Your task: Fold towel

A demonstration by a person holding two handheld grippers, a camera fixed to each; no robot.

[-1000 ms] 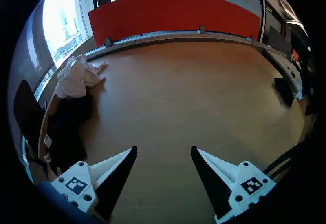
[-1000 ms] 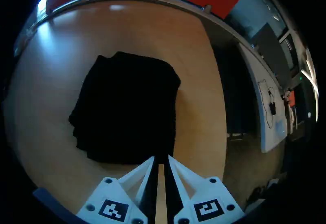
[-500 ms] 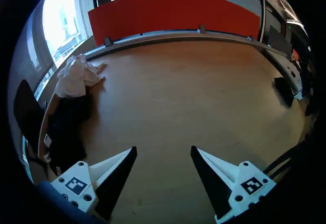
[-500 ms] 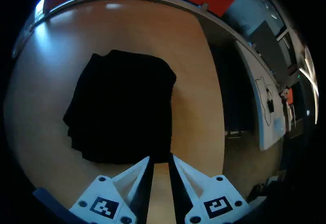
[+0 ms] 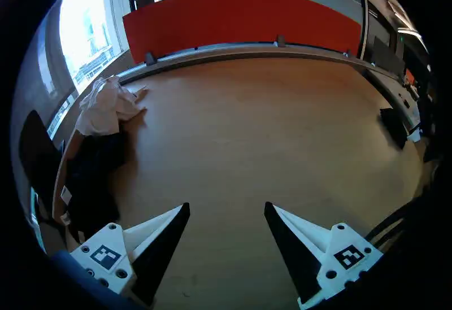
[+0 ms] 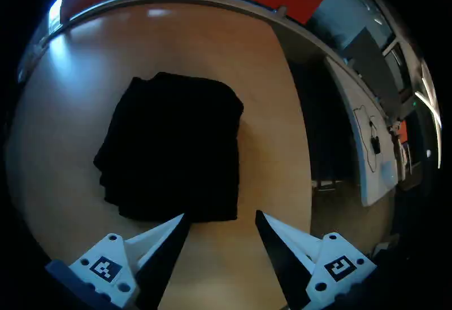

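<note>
Wood tabletop [image 5: 254, 129], red partition [image 5: 243, 19] behind, bright window [image 5: 85, 27] left | black towel [image 6: 175, 152] lies folded flat on tabletop, just ahead of right gripper [image 6: 221, 215] | right gripper spread, empty | left gripper [image 5: 226, 205] spread, empty

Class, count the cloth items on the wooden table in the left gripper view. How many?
3: a crumpled white cloth at the left edge, a dark heap just below it, and a small dark piece at the right edge. The heap may hide more.
</note>
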